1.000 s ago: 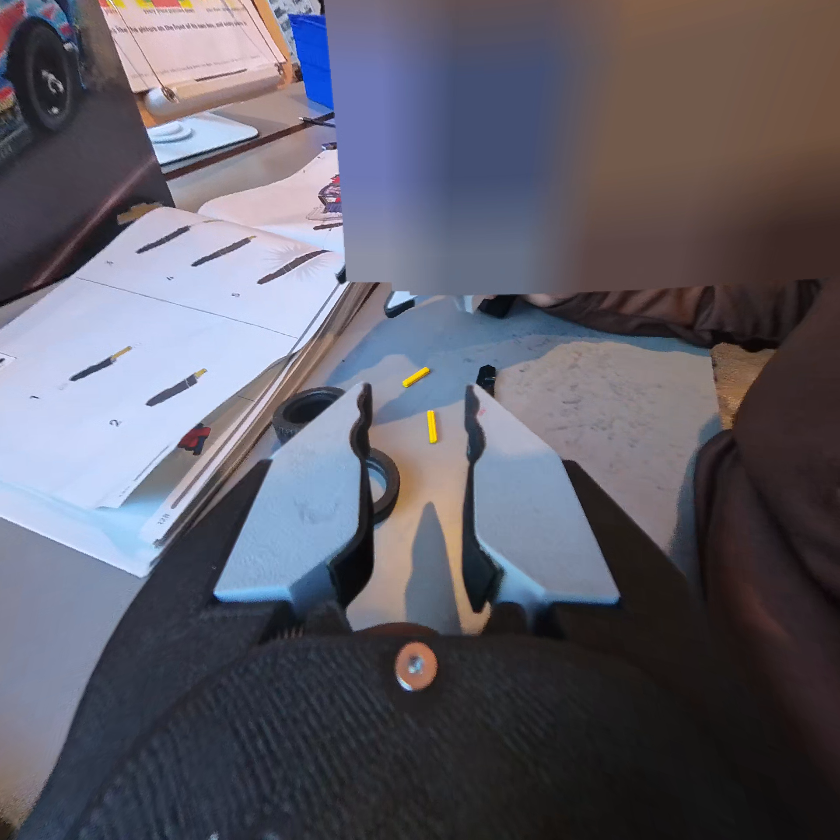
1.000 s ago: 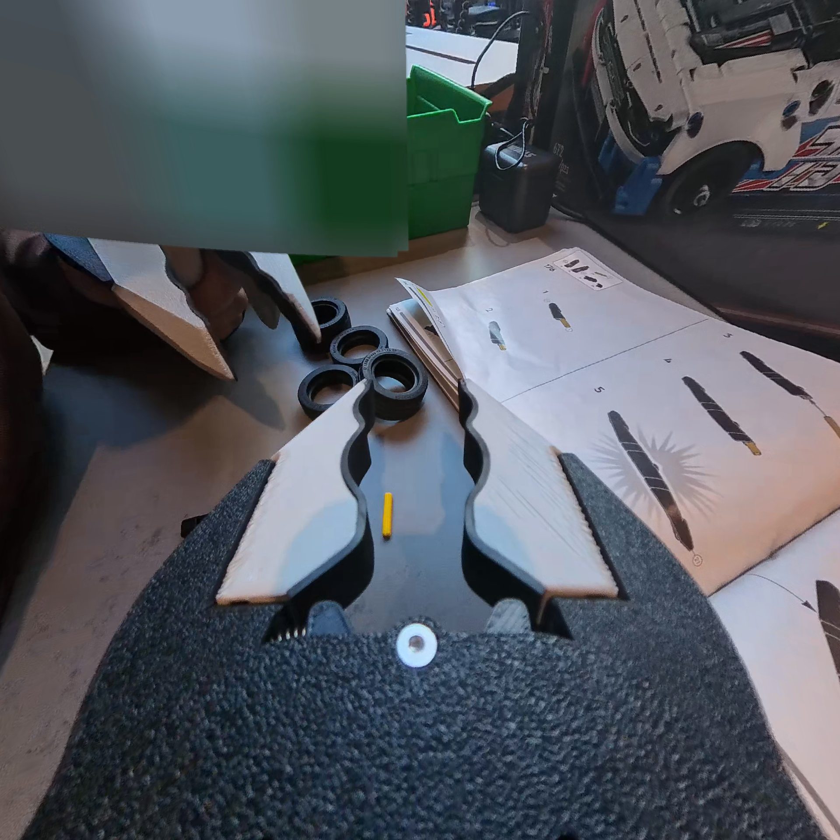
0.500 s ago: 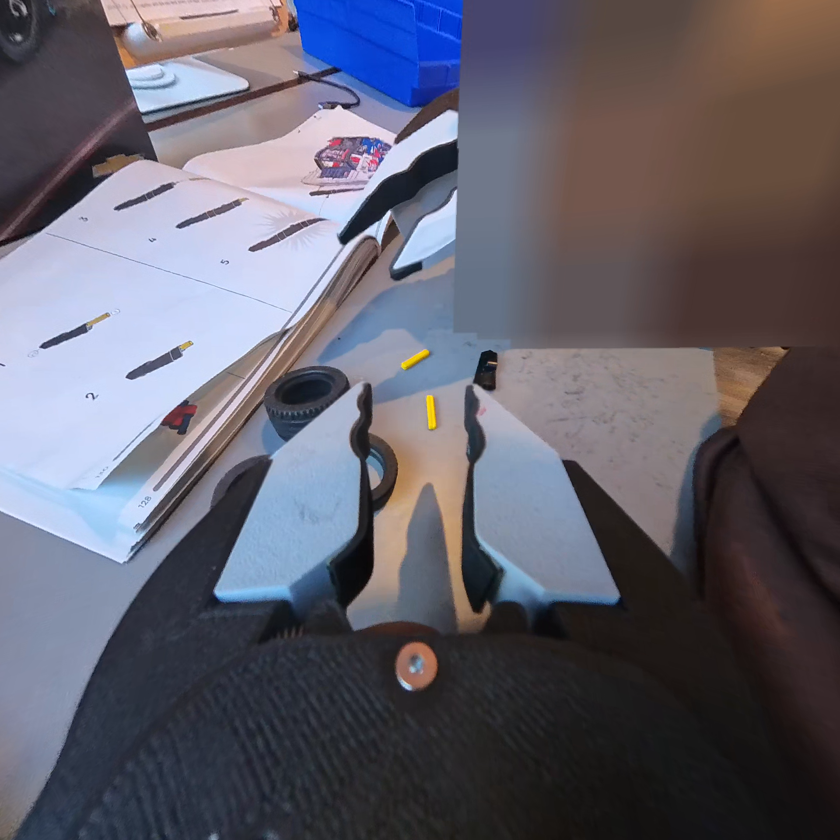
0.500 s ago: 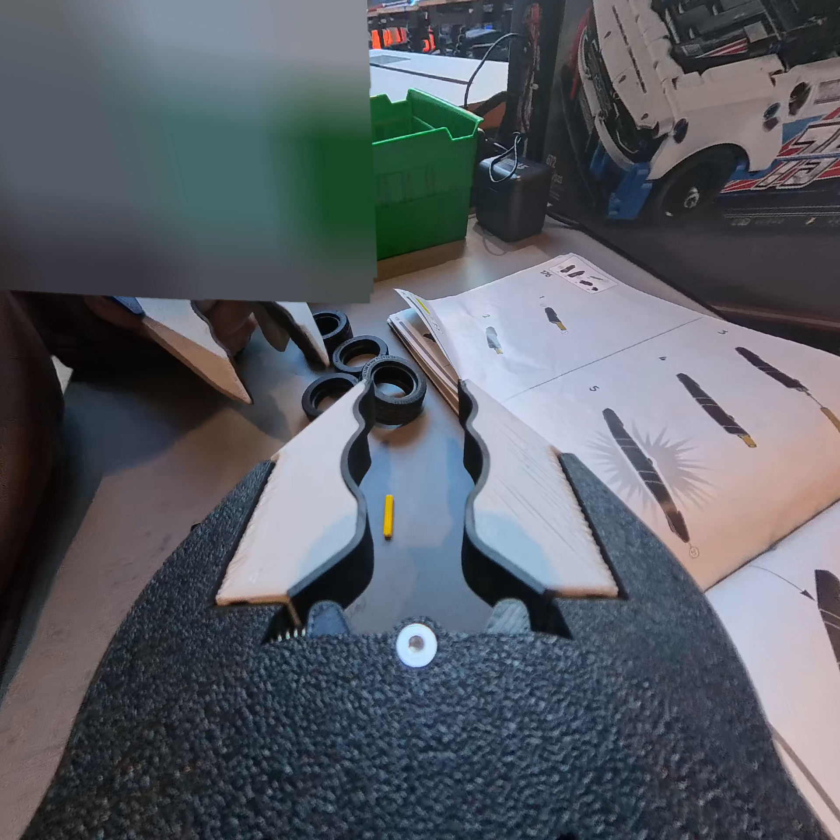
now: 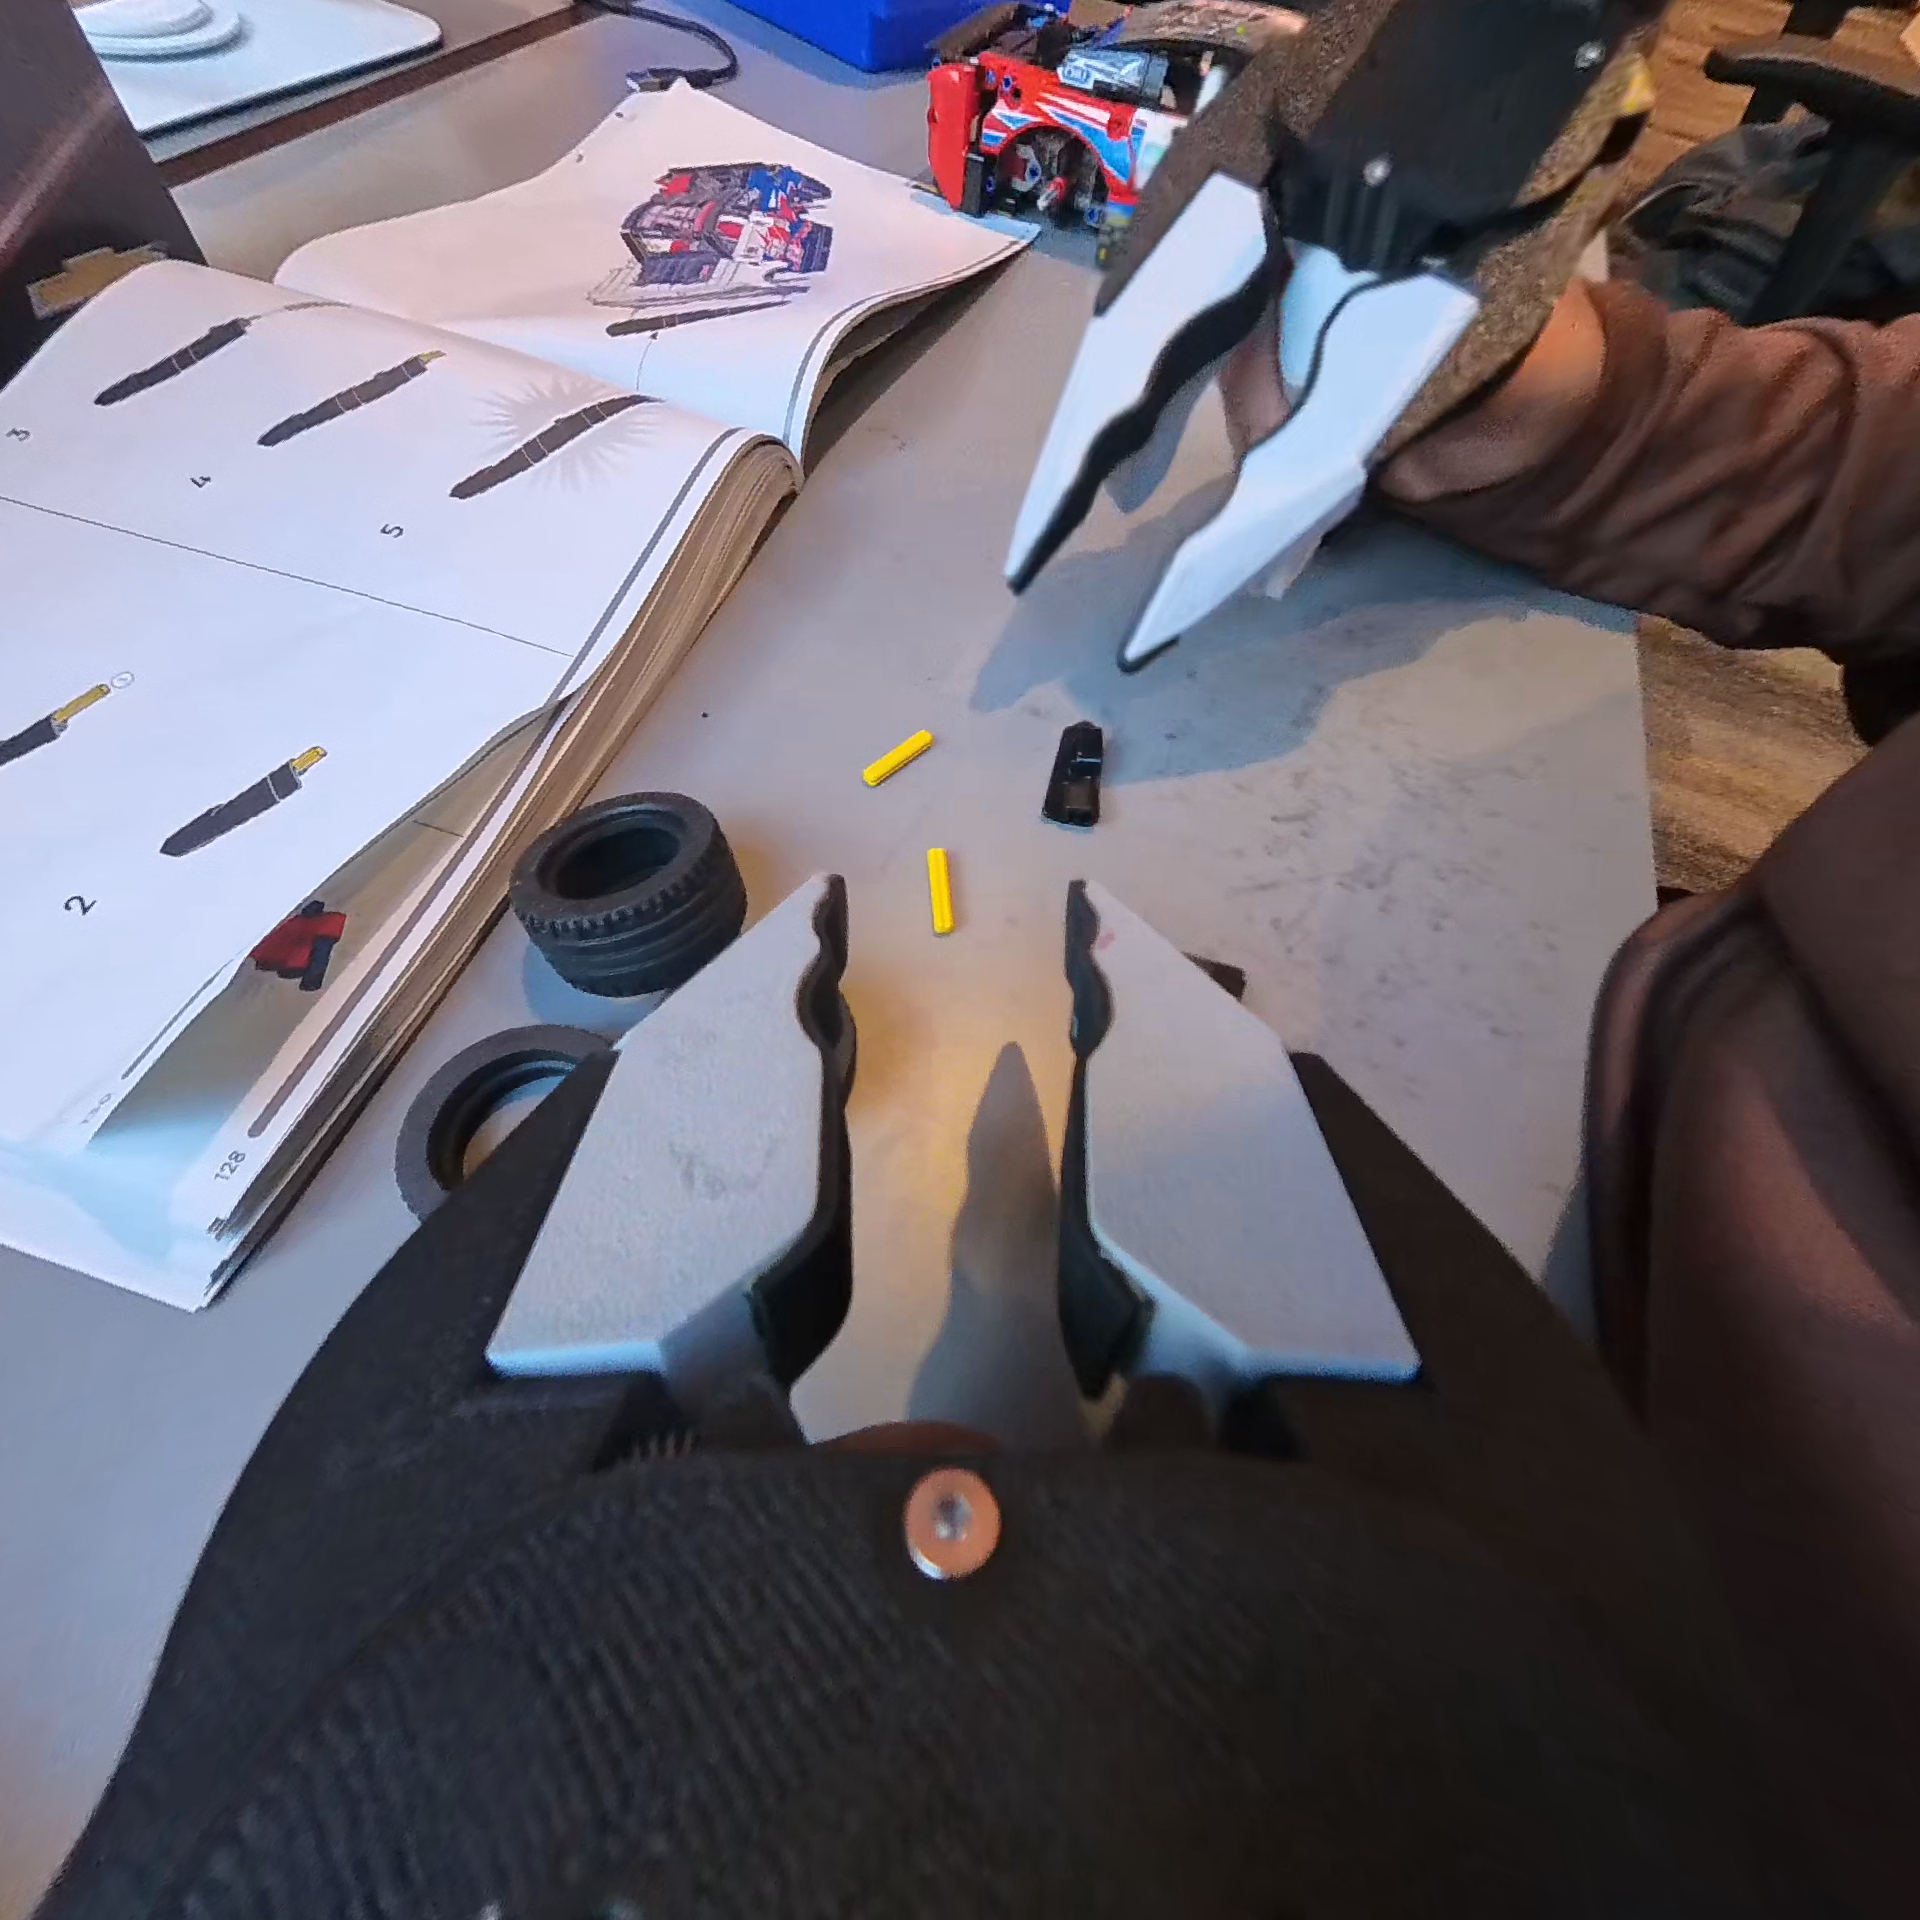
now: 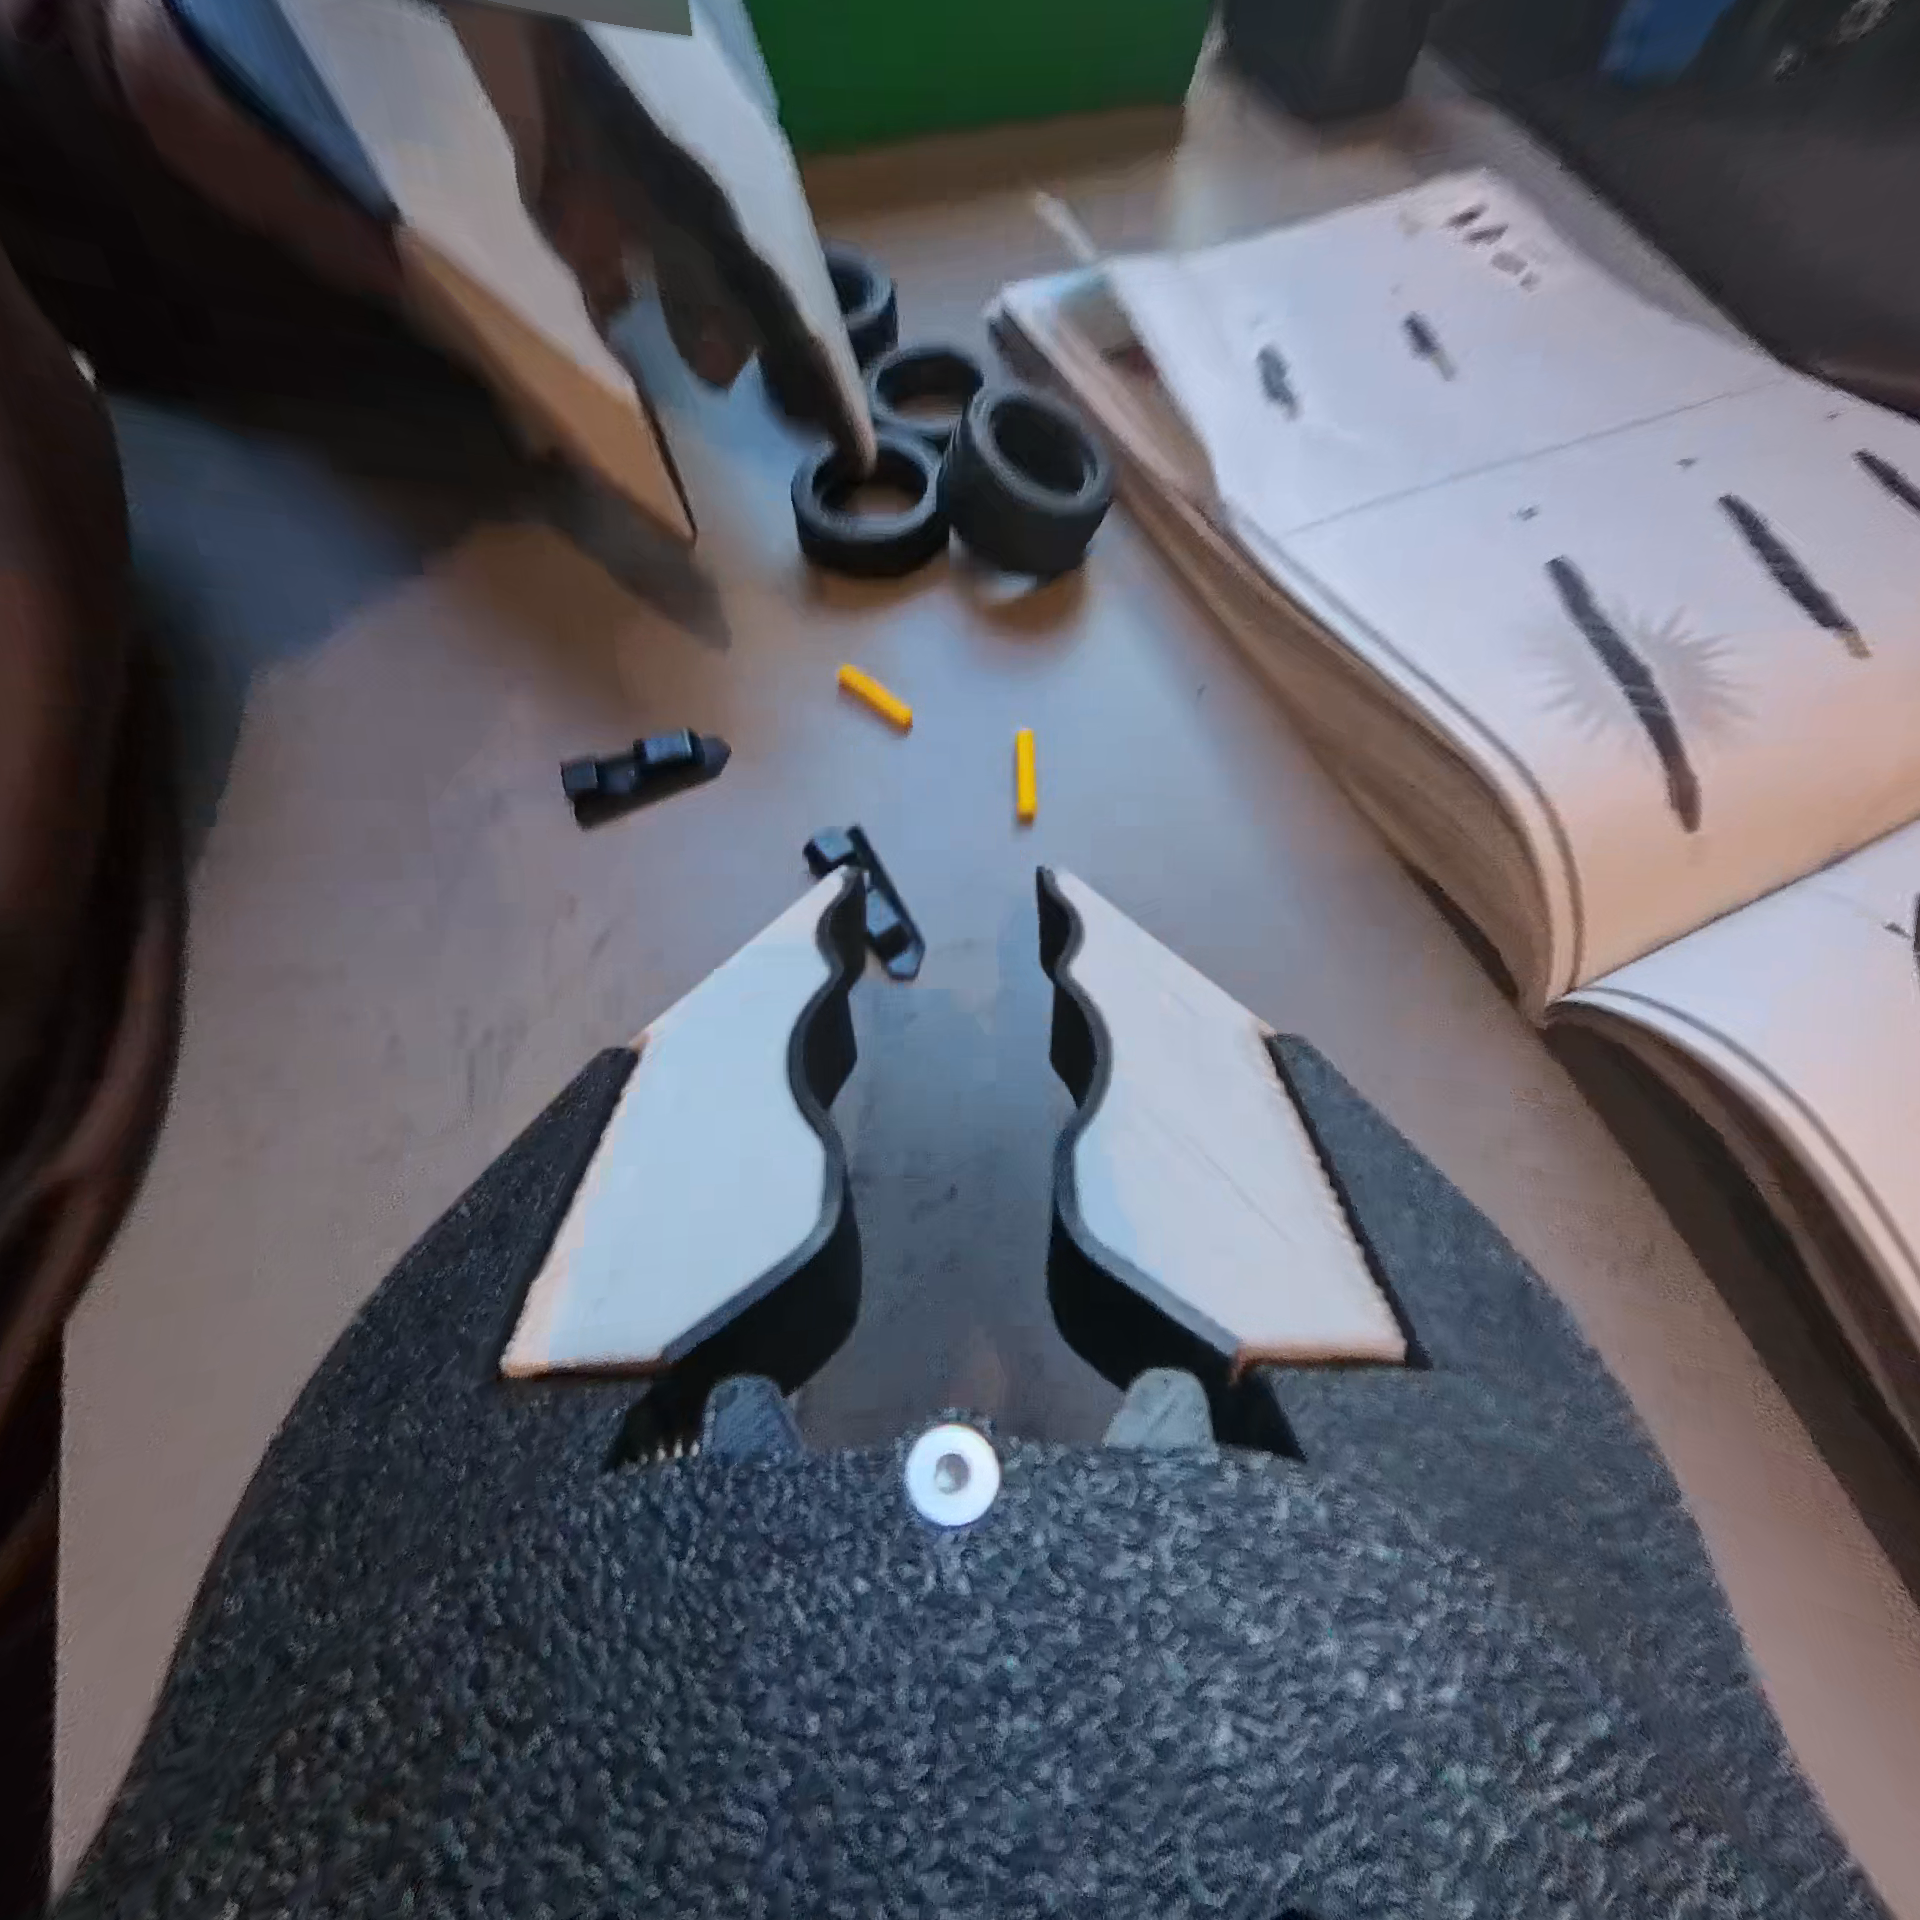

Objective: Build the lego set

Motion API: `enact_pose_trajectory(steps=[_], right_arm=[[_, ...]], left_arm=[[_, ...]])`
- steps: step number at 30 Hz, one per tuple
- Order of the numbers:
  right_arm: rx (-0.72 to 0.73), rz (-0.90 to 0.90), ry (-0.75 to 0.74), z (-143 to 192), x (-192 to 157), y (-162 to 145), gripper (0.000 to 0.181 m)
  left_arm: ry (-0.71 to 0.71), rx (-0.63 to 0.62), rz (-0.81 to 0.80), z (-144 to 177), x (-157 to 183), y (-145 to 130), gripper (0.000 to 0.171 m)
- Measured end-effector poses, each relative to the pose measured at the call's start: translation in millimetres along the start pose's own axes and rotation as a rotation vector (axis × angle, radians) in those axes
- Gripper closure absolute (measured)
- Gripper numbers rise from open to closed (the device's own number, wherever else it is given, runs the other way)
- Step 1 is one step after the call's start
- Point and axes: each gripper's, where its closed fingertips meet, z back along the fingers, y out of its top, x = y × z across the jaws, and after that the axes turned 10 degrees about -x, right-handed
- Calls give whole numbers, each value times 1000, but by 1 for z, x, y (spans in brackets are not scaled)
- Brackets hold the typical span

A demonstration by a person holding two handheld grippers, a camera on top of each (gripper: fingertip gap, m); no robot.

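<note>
Step nos. printed beside part drawings on open instr. booklet [image 5: 312, 582], plus page no. at near corner; not copied here. Decal markings on red/white/blue model car [image 5: 1039, 135] too small to read. Right wrist view: print blurred.

Two short yellow plastic rods [image 5: 939, 889] [image 5: 898, 756], a black connector piece [image 5: 1074, 775] and ribbed black rubber tyres [image 5: 628, 906] lie loose mid-bench [image 5: 1351, 831].
</note>
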Motion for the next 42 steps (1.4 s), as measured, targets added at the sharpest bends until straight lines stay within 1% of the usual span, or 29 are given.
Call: enact_pose_trajectory(steps=[5, 9, 10, 11, 12, 18, 23, 29, 36, 42], right_arm=[[-81, 79, -7, -11, -1, -8, 149], [-136, 126, -61, -17, 8, -15, 149], [-131, 127, -82, -16, 12, -14, 146], [-122, 123, -113, -15, 18, -13, 150], [-112, 118, -130, -15, 22, -12, 149], [-31, 48, -127, -7, 32, -3, 152], [-3, 30, -142, -4, 38, 0, 153], [13, 6, -169, -1, 47, 2, 151], [63, 17, -198, 6, 46, 7, 149], [45, 69, -228, 3, 34, 8, 149]], left_arm=[[8, -8, -17, -1, 1, -1, 132], [31, -13, -24, 1, -3, -2, 132], [32, -11, -20, 1, -5, -2, 132], [28, -10, -13, 1, -5, -2, 132], [22, -9, -3, 1, -6, -2, 132], [-7, -5, 40, 1, -7, -2, 133], [-12, -3, 44, 1, -6, -2, 133], [-1, -20, 2, -1, 0, -3, 133], [23, -49, -87, -4, 10, -5, 133], [127, -69, -202, -3, 8, -5, 136]])
